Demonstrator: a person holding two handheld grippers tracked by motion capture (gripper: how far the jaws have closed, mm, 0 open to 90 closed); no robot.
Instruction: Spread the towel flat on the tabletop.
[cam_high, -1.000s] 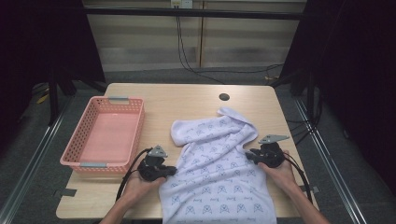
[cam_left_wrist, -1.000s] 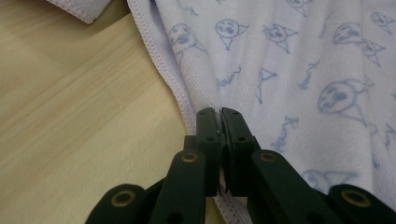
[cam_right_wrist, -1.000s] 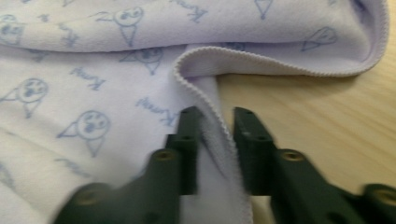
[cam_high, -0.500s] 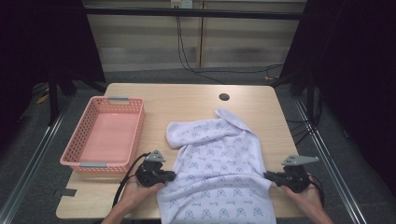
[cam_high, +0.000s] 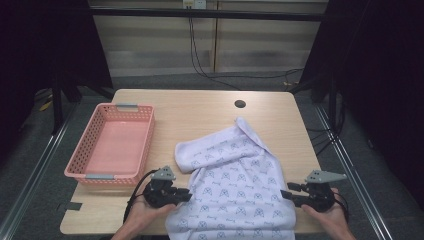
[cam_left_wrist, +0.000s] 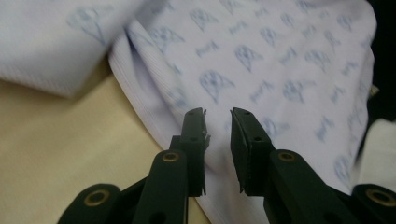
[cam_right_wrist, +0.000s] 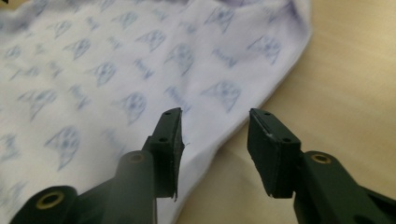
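Printed white garment (cam_high: 232, 187) spread on table (cam_high: 200, 112) beside pink basket (cam_high: 112, 145), seen from high view; gripper views show left gripper (cam_left_wrist: 218, 114) narrowly parted, right gripper (cam_right_wrist: 215, 116) wider, both just opening, empty, over cloth edges.

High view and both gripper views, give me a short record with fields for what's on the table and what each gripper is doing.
garment: white printed cloth spread on the table, near edge hanging over
basket: pink basket left of the cloth, nothing inside
left gripper: fingers just opening, narrow gap, over the cloth's left edge
right gripper: fingers just opening, wide gap, at the cloth's right edge
held: nothing gripped
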